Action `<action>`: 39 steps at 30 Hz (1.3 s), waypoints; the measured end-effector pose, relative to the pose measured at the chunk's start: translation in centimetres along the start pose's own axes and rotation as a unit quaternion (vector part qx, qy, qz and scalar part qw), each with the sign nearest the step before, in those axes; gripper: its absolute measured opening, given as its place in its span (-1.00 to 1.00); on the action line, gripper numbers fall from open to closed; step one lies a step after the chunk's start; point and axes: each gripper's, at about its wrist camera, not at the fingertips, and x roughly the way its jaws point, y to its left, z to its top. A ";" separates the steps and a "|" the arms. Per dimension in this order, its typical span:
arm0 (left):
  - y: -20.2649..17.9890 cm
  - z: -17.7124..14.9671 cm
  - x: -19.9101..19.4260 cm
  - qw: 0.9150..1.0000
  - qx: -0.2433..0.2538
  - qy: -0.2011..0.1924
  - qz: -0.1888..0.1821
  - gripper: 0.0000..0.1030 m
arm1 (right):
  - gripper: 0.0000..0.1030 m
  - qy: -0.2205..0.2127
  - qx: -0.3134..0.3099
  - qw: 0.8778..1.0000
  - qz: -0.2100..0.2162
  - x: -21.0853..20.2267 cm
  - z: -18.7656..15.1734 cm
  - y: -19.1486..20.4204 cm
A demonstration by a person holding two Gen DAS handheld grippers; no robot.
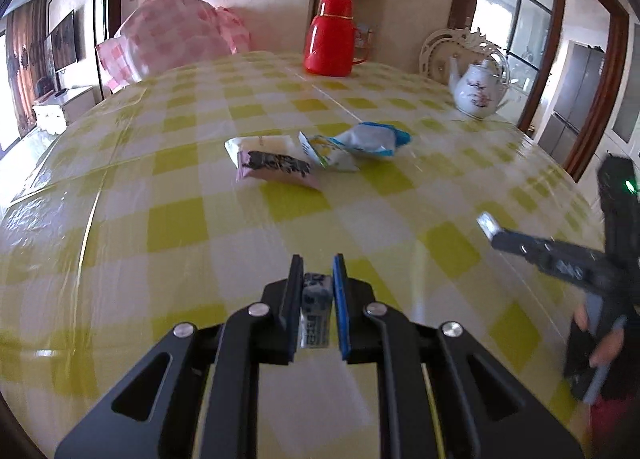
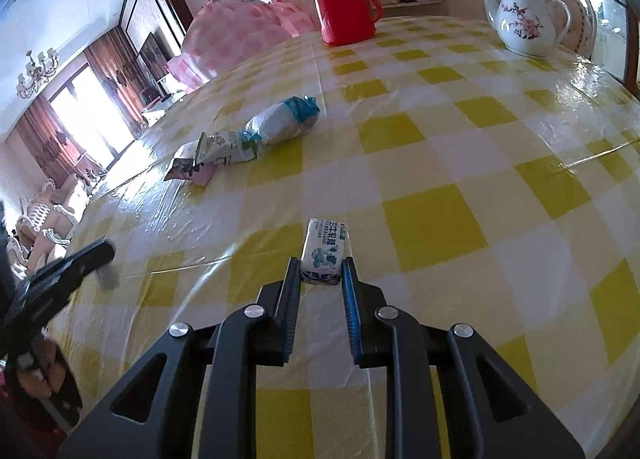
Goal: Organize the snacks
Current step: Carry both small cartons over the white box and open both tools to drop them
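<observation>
My left gripper (image 1: 317,265) is shut on a small blue-and-white candy bar (image 1: 316,299), held above the yellow checked tablecloth (image 1: 200,239). My right gripper (image 2: 321,265) is shut on another blue-and-white candy bar (image 2: 324,249) that sticks out forward between the fingers. Three snack packets lie together mid-table: a pink-and-black one (image 1: 272,165), a white-yellow one (image 1: 330,151) and a blue-white one (image 1: 374,139). They also show in the right wrist view: the pink one (image 2: 188,171), the white-yellow one (image 2: 226,147), the blue-white one (image 2: 286,119). Each gripper shows in the other's view, right (image 1: 490,225), left (image 2: 106,259).
A red thermos (image 1: 330,39) stands at the far edge of the table, a white floral teapot (image 1: 478,89) at the far right. A pink checked cover (image 1: 176,43) lies behind the table's far left edge. A white ornate chair back (image 1: 444,47) stands behind the teapot.
</observation>
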 end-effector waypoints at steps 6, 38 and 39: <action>-1.1 -3.0 -3.3 0.999 0.036 -0.010 0.010 -0.71 | -0.60 -0.023 -0.017 0.999 -0.016 -1.4 -0.8 0.9; 3.8 -13.1 -17.1 0.996 0.061 -0.028 0.053 -0.71 | -0.60 -0.022 -0.179 0.978 0.105 -10.7 -14.1 20.6; 4.2 -13.3 -17.6 0.996 0.061 -0.029 0.057 -0.71 | -0.60 -0.021 -0.186 0.976 0.109 -10.8 -14.5 21.3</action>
